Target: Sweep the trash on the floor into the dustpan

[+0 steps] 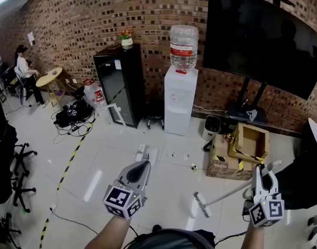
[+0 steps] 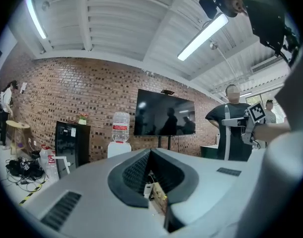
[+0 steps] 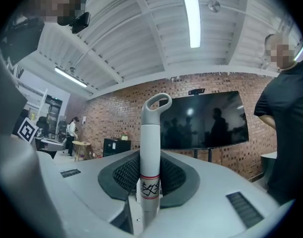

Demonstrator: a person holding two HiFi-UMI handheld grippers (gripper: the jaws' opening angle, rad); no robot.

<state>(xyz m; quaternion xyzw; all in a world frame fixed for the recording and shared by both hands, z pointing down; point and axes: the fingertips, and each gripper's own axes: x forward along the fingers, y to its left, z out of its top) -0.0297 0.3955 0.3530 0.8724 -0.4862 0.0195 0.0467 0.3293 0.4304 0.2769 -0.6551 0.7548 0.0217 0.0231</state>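
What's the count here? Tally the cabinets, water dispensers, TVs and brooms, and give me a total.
Cabinet: 1
Water dispenser: 1
TV: 1
Broom: 1
Total: 4

The head view looks from above and steeply down past the left tool (image 1: 142, 165) and the right tool (image 1: 264, 171), both near at the bottom edge. It reaches across the white floor (image 1: 112, 154) to the far brick wall (image 1: 96, 19). The left gripper view and the right gripper view each sit close behind their own jaws and tilt upward, taking in the ceiling (image 2: 117, 19) above that same wall. All three views share the dark screen (image 1: 262, 35) and the black cabinet (image 1: 119, 82), while the water dispenser (image 1: 182, 87) shows in the head view and the left gripper view.
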